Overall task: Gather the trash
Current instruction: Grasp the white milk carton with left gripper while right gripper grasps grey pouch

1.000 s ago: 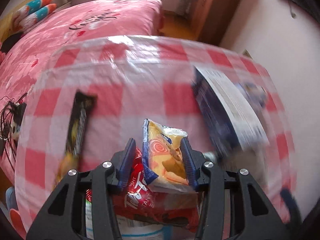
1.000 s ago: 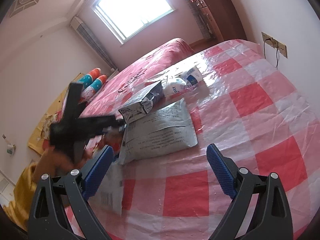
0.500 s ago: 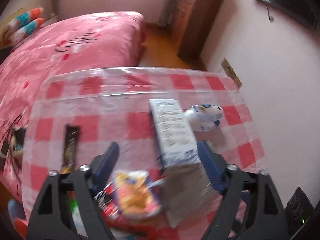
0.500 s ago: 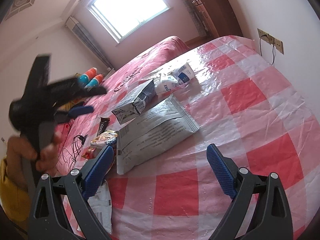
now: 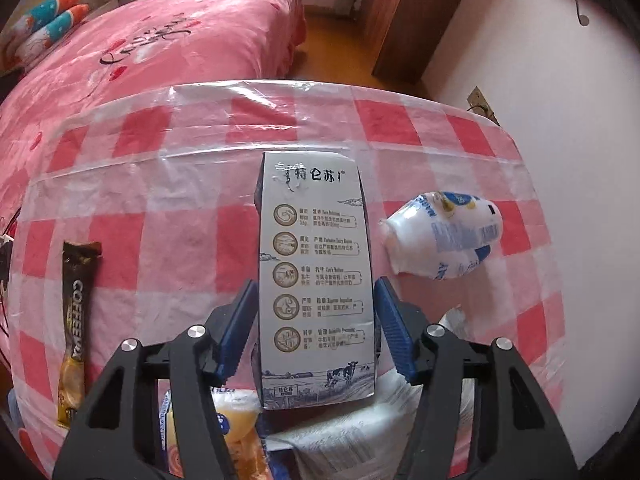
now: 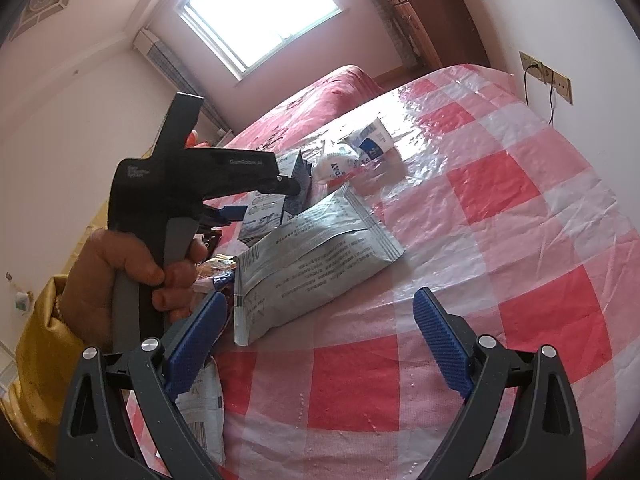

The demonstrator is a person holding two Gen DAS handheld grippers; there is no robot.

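Milk carton (image 5: 316,280) lies on checked table (image 5: 180,208), long axis pointing away, between spread fingers of left gripper (image 5: 314,328), not pinched. Right gripper (image 6: 320,344), also spread, hovers well apart.

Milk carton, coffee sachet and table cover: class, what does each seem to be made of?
Milk carton: probably coated paperboard, matte; flat printed panels and sharp folded edges.
Coffee sachet: likely plastic or foil laminate, glossy; thin, flat, crimped at the end.
Table cover: apparently clear plastic film over checked cloth; shiny glare and wrinkles.
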